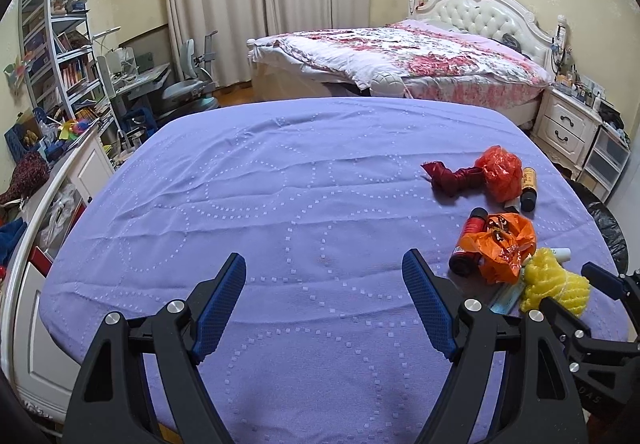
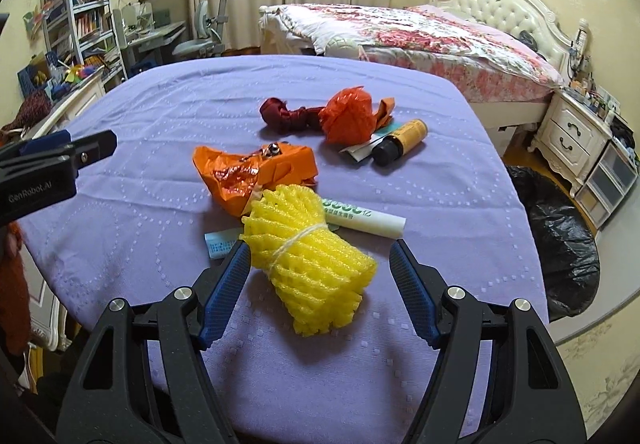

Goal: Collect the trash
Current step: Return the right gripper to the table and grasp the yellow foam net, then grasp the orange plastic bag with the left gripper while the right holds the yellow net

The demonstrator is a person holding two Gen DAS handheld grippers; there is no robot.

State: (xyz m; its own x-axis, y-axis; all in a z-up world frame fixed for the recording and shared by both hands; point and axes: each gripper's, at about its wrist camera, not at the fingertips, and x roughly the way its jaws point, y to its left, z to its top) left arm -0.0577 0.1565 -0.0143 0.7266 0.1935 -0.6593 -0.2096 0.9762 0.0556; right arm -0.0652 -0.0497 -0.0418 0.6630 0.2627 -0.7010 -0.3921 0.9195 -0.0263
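Trash lies on a purple-covered table (image 2: 160, 131). A yellow foam net bundle (image 2: 308, 264) tied with string sits between the open fingers of my right gripper (image 2: 320, 264); the jaws stand wide on either side of it. Behind it lie a white tube (image 2: 368, 217), an orange plastic bag (image 2: 256, 175), a red-orange bag (image 2: 348, 115), a dark red wrapper (image 2: 288, 115) and a yellow-labelled bottle (image 2: 400, 141). My left gripper (image 1: 324, 280) is open and empty over bare cloth, left of the pile. There the yellow bundle (image 1: 556, 284), orange bag (image 1: 504, 244) and a red bottle (image 1: 470, 240) show at right.
A black trash bag (image 2: 560, 236) stands on the floor right of the table. A bed (image 1: 400, 55) with a floral quilt is behind, with a white nightstand (image 1: 568, 123) at right. Shelves (image 1: 60, 43), a desk and a chair (image 1: 192, 79) fill the left.
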